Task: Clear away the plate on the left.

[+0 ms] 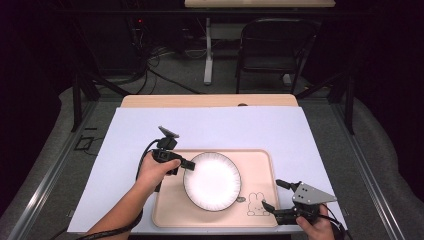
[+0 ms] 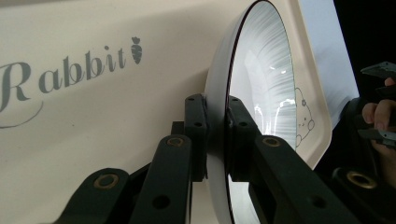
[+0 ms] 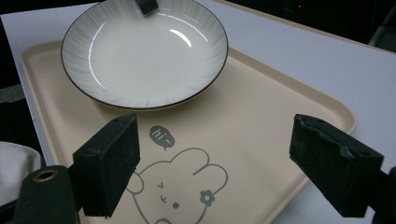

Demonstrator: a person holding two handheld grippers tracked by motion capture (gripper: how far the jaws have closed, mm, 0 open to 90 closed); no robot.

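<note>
A white plate (image 1: 212,181) with a dark rim and fine grey streaks around its edge sits on a beige tray (image 1: 260,165), towards the tray's left half in the high view, and the tray itself lies on a pale lilac sheet (image 1: 210,125) that covers the table. The left gripper (image 1: 189,164) reaches in from the plate's left side, and its jaws are clamped on the plate's rim: the left gripper view shows one black pad (image 2: 195,135) against the underside and the other against the streaked inner face, with the rim pinched between them. In that same view the plate (image 2: 261,79) stands edge-on before the tray (image 2: 116,116), whose floor bears the grey word "Rabbit" with a small carrot. The right gripper (image 1: 275,196) hovers over the tray's near right corner, well apart from the plate, its jaws spread wide with nothing between them. The right gripper view looks between its two black pads (image 3: 109,163) onto a printed rabbit drawing (image 3: 177,186) with a "hi~" speech bubble on the tray (image 3: 280,116), and beyond it the plate (image 3: 144,51), with the tip of the left gripper at its far rim. Behind the table a dark folding chair (image 1: 275,47) stands on the floor.
</note>
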